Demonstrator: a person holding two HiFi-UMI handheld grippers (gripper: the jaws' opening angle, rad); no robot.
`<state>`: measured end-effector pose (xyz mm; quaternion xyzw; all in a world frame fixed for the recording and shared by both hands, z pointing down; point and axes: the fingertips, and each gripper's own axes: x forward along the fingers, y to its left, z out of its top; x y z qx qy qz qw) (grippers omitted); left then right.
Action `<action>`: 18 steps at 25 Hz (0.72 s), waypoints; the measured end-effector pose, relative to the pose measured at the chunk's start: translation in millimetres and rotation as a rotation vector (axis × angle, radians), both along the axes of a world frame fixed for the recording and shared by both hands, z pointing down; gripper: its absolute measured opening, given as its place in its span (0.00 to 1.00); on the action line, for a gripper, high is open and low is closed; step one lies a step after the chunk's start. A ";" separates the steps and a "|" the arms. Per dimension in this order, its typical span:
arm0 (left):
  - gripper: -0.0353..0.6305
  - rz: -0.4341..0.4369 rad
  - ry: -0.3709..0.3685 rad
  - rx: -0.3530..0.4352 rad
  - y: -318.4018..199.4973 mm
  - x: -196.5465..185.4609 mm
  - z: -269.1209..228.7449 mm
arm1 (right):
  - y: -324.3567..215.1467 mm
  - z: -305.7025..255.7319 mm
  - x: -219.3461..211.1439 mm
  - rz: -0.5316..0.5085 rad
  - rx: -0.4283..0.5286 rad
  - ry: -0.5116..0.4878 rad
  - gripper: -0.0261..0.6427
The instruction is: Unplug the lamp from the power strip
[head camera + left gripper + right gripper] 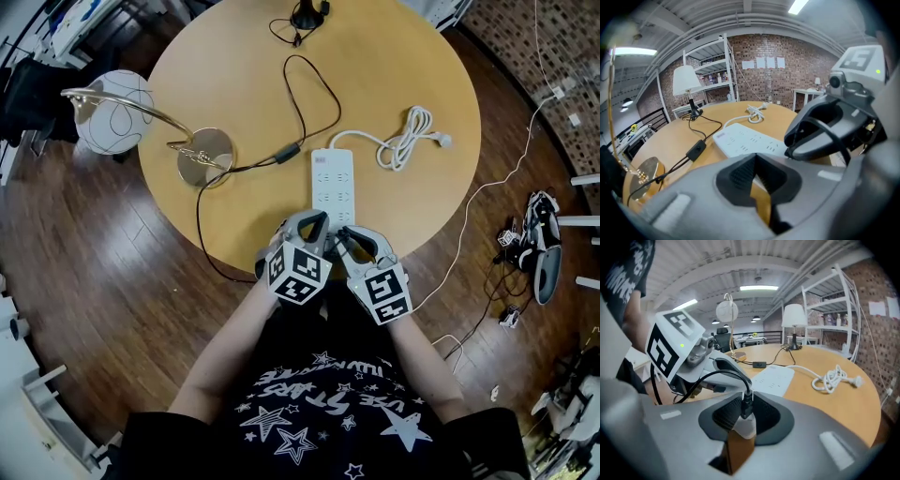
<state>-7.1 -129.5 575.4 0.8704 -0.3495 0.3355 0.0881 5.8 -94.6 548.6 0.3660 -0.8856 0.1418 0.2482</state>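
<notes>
The white power strip (332, 178) lies in the middle of the round wooden table (422, 56), its own white cord (405, 139) coiled to the right. At the left stands the lamp, with a gold base (206, 157) and a white globe shade (114, 111). Its black cord runs past an inline switch (287, 153) and loops off the near edge. Both grippers sit at the strip's near end. My right gripper (744, 416) is shut on the cord's black plug (746, 404), which has a white body under it. My left gripper (757, 180), beside it, stands open and holds nothing.
A second lamp with a white shade (686, 79) and a black base (306, 14) stands at the table's far edge. Shoes (542, 244) and loose cables lie on the wood floor to the right. A white shelf unit (715, 70) stands by the brick wall.
</notes>
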 end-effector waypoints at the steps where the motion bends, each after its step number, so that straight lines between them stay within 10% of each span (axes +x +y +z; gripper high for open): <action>1: 0.06 -0.009 0.009 0.003 0.3 0.0 0.0 | -0.7 -1.8 2.5 0.018 -0.014 -0.027 0.15; 18: 0.06 -0.102 0.118 0.038 -11.0 -18.3 -13.3 | -8.0 -66.5 19.5 0.026 0.149 -0.052 0.16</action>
